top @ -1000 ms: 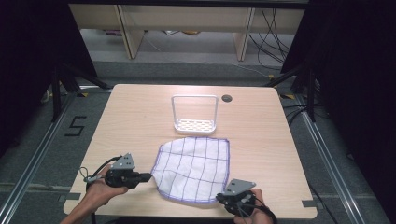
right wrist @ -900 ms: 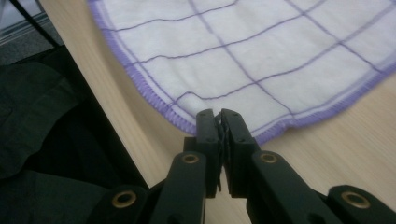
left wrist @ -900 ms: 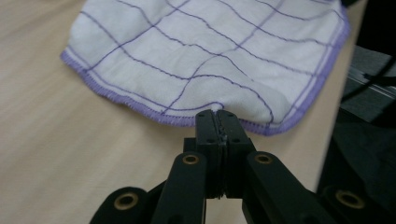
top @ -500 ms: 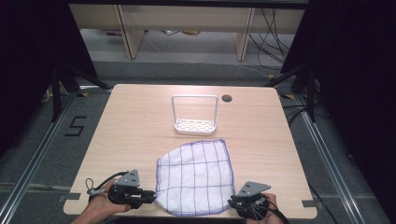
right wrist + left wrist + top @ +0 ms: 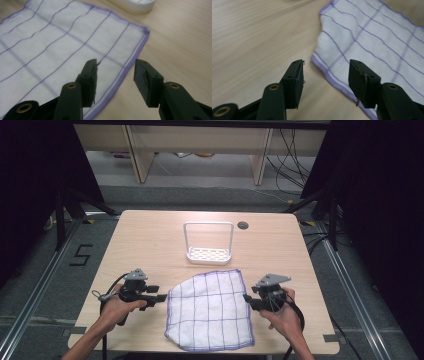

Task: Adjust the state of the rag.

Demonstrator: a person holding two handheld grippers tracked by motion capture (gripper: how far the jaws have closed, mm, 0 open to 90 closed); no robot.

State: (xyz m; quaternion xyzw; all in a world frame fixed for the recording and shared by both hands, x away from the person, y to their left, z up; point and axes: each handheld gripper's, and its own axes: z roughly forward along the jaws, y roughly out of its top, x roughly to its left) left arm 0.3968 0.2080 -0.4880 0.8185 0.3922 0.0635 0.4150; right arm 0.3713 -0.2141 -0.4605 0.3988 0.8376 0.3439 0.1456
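A white cloth with purple grid lines (image 5: 210, 310) lies flat on the near half of the wooden table (image 5: 150, 245). My left gripper (image 5: 161, 297) sits at the cloth's left edge, pointing right. Its jaws have just been opening. In the left gripper view the left gripper (image 5: 325, 75) is open, with the cloth's (image 5: 372, 42) purple hem on the table under the gap. My right gripper (image 5: 248, 300) sits at the cloth's right edge. Its jaws have just been opening too. The right gripper (image 5: 115, 72) is open over the cloth's (image 5: 50, 42) hem, gripping nothing.
A white wire rack with a perforated base (image 5: 208, 245) stands just beyond the cloth, and its base (image 5: 136, 6) shows at the top of the right gripper view. A round cable hole (image 5: 243, 225) lies at the table's far side. Black frame legs flank the table.
Both grippers have opened and let go of the cloth's near corners. Both hands have moved away from the near edge, up along the cloth's sides. The cloth now lies flat.
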